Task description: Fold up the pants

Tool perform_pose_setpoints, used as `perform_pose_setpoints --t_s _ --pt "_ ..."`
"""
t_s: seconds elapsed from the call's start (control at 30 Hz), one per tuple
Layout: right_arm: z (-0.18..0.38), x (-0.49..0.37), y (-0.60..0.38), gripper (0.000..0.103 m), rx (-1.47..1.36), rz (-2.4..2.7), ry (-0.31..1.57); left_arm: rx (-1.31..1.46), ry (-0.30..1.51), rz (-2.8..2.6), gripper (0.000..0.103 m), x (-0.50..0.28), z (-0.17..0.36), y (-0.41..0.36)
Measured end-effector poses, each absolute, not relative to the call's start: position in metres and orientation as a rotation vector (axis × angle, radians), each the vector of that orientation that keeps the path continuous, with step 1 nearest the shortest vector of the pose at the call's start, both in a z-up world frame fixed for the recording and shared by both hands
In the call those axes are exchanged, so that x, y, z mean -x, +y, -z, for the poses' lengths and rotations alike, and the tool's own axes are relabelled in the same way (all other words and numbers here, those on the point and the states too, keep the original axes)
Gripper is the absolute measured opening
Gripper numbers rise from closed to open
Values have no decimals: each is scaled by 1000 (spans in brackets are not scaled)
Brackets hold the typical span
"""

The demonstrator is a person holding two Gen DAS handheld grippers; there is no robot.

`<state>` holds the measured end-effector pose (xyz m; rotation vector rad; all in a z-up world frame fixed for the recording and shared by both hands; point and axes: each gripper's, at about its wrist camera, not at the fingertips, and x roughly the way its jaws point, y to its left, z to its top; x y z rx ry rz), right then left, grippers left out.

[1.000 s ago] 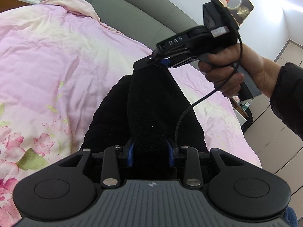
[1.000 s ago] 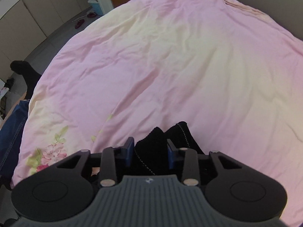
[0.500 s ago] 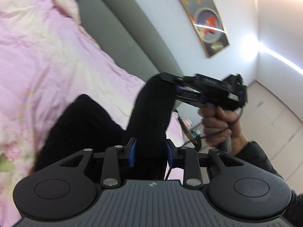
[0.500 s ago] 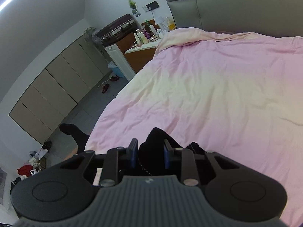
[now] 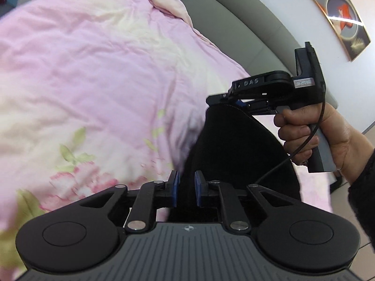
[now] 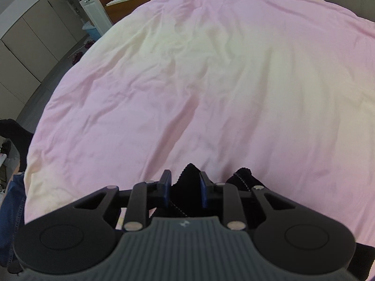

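While the left gripper point(image 5: 186, 187) pinches a fold of the black pants point(image 5: 236, 149) between its blue pads point(image 5: 175, 187), the cloth rises from those jaws in a taut dark band to the right gripper point(image 5: 236, 104), farther off and to the right. A bare hand point(image 5: 311, 138) in a dark sleeve point(image 5: 363, 192) grips that tool's handle, a thin cable point(image 5: 316, 126) looping past the knuckles. From the right wrist camera, the right gripper point(image 6: 185, 187) is clamped on a bunched edge of the pants point(image 6: 187, 187), with a stitched hem poking out just right of the jaws. Beyond and to the left spreads the pink quilt point(image 5: 93, 70), floral at its near edge. Farther still stands a grey headboard point(image 5: 234, 18).
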<state>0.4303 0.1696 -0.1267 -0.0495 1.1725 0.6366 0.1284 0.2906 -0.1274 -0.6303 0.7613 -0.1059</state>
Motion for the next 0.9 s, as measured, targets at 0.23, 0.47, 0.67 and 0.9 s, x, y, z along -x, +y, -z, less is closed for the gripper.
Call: perform_pose_setpoints --t_s 0.23,0.47,0.67,0.9 --pt "118 -410 168 38 163 -645 1052 534 586 194 16 -118 99 267" --pt "55 -357 120 44 144 -636 849 430 659 197 18 -124 116 239" --pt "44 -304 70 48 84 -579 778 434 682 189 21 -127 119 240" --pt "124 -314 90 45 202 -460 841 374 697 146 23 -126 123 233"
